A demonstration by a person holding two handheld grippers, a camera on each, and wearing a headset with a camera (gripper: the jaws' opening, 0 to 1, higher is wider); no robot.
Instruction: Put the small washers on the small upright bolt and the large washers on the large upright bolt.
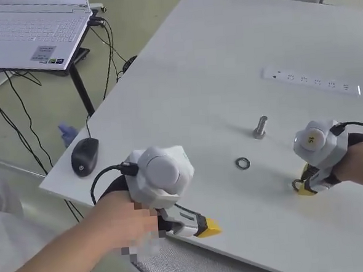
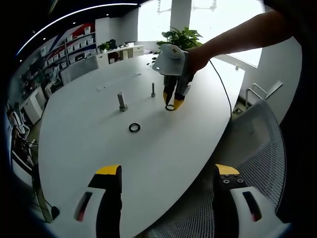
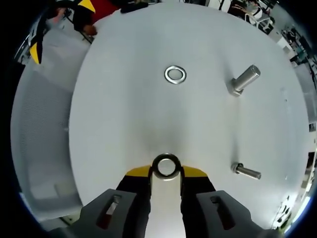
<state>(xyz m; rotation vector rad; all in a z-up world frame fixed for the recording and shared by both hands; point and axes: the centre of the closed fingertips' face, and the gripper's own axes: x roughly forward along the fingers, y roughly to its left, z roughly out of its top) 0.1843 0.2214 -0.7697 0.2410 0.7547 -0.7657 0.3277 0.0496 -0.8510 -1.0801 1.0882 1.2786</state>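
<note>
A white table (image 1: 214, 66) carries a black mouse (image 1: 85, 155) near its left edge, and a white power strip (image 1: 310, 80) lies flat toward its far side. Off the table to the left, an open white laptop (image 1: 33, 28) sits on a black stand (image 1: 79, 80), with dark cables (image 1: 111, 57) hanging beside it. A grey mesh chair (image 2: 252, 144) stands at the table's near edge, and a leafy potted plant (image 2: 184, 37) stands beyond the far end.

White shells, yellow tips, black cables (image 1: 356, 124): left gripper (image 1: 207, 227), right gripper (image 1: 305, 189).
</note>
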